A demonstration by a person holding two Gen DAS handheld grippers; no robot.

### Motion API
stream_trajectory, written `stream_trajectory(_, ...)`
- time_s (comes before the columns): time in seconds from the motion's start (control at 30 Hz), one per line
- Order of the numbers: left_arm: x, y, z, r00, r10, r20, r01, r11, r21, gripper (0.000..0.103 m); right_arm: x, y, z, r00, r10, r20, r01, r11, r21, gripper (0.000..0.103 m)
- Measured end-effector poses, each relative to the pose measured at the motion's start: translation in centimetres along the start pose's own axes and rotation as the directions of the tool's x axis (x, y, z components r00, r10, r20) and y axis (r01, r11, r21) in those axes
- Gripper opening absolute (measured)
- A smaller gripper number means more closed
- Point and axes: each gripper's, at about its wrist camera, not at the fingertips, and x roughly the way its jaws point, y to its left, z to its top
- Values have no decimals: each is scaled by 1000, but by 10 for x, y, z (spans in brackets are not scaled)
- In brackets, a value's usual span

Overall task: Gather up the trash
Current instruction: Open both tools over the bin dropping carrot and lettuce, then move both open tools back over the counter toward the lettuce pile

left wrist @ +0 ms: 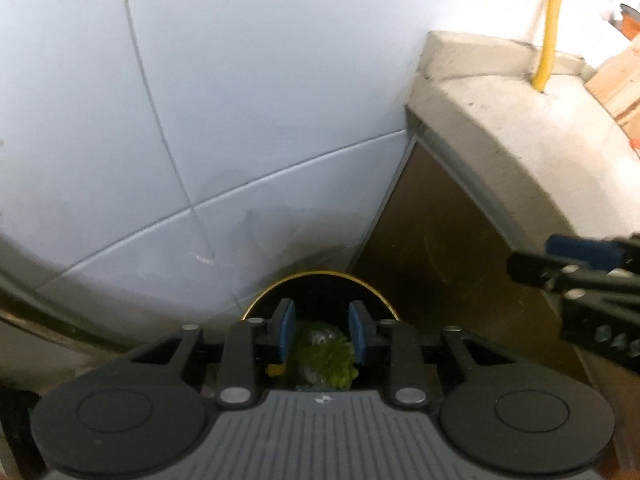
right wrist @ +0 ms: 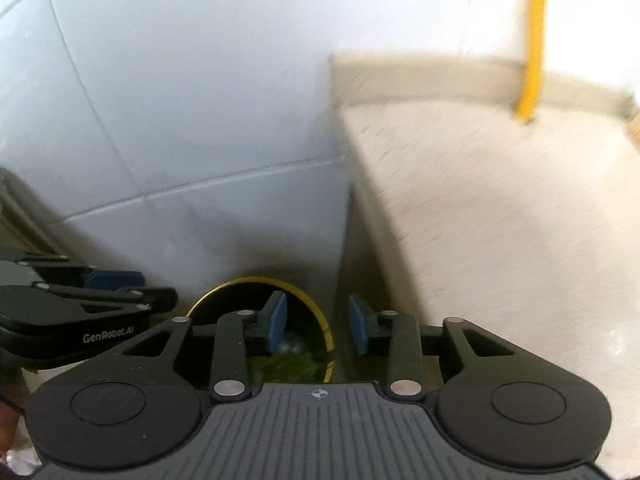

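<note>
A round black bin with a gold rim stands on the floor in the corner between the tiled wall and the cabinet. Green leafy trash and a bit of crumpled clear plastic lie inside it. My left gripper hangs over the bin's mouth, open, its blue pads apart with only the trash below showing between them. My right gripper is open too, above the bin's right rim, with nothing between its fingers.
A white tiled wall rises behind the bin. To the right is a pale stone counter over a brown cabinet side. A yellow pipe runs up from the counter. Cardboard boxes sit at the far right.
</note>
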Motion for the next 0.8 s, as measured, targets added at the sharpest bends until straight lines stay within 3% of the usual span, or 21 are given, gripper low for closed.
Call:
stream_trajectory(0.23,-15,-13,-4,998,-27,59,24,998,54,25,-48,-6,-11,986,-128,110,128,992,3,60)
stream_trajectory(0.5,-56,-57,-6,985,-121,126,101,983,156,25,-103,-38,-27,948,-260,181,252,965,67,66)
stream_trajectory(0.8,-95,-145,16,941,-266,210,196,932,303,30,-142,-101,-42,892,-400,211,373,915,157,67)
